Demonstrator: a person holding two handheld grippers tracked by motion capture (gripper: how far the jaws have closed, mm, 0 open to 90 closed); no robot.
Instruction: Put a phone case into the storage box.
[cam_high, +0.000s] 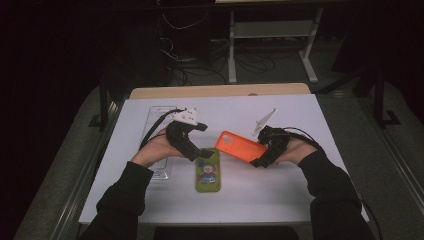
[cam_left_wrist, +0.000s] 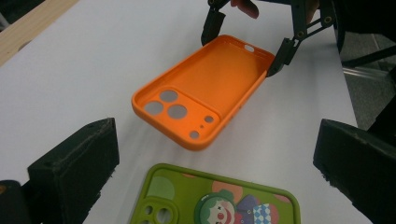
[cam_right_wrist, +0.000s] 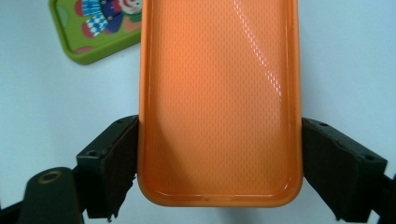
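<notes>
An orange phone case is clamped across its bottom end by my right gripper, hollow side up. In the right gripper view, both pads press the orange case on its long edges, with my right gripper shut on it. Seen from the left gripper, the orange case hangs a little above the white sheet, camera holes towards me, with the right gripper at its far end. A green clown-print case lies flat. My left gripper stands open just above the green case.
A clear plastic tray lies at the left of the white sheet, behind my left hand. A wooden table edge runs along the back. Beyond it are cables and white desk legs on the floor.
</notes>
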